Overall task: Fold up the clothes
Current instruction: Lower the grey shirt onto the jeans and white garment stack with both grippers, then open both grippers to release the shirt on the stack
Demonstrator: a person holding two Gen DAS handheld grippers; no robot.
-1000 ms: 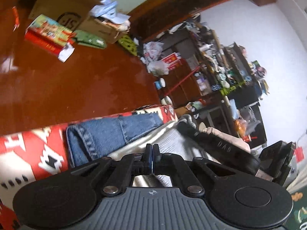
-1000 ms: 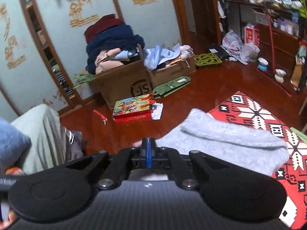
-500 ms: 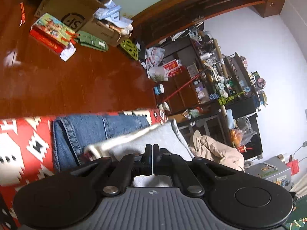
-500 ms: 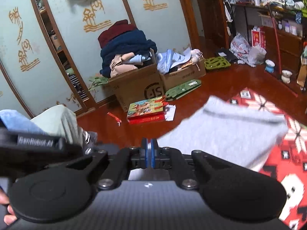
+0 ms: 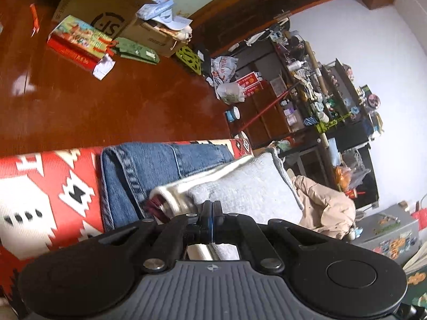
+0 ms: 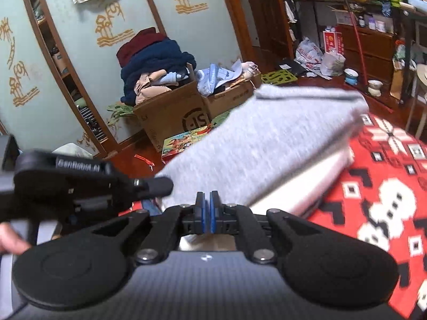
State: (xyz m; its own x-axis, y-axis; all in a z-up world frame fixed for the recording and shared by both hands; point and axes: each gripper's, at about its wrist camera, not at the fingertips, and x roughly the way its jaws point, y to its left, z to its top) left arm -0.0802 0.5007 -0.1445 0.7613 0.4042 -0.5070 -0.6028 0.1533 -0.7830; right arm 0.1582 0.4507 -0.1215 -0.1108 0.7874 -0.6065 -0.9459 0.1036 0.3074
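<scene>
At the bottom centre of the left wrist view, the left gripper has its jaws pressed together on the near edge of a grey knit garment, whose white inner layer rolls out to the left. Just beyond it, folded blue jeans lie on a red patterned mat with white and black motifs. Past the mat's far edge spreads glossy red-brown wooden floor, and in the upper left stands a cardboard box with a colourful flat package before it. Cluttered dark shelves fill the right.

Low in the right wrist view, the right gripper is likewise clamped on the grey garment, which stretches blurred from the pads toward the upper right, raised above the mat. At left, the left gripper's black body reaches in to the cloth's edge, with part of a hand at the frame's border. Farther off, the box heaped with dark blue and maroon clothes stands against pale green panels painted with gold bamboo.
</scene>
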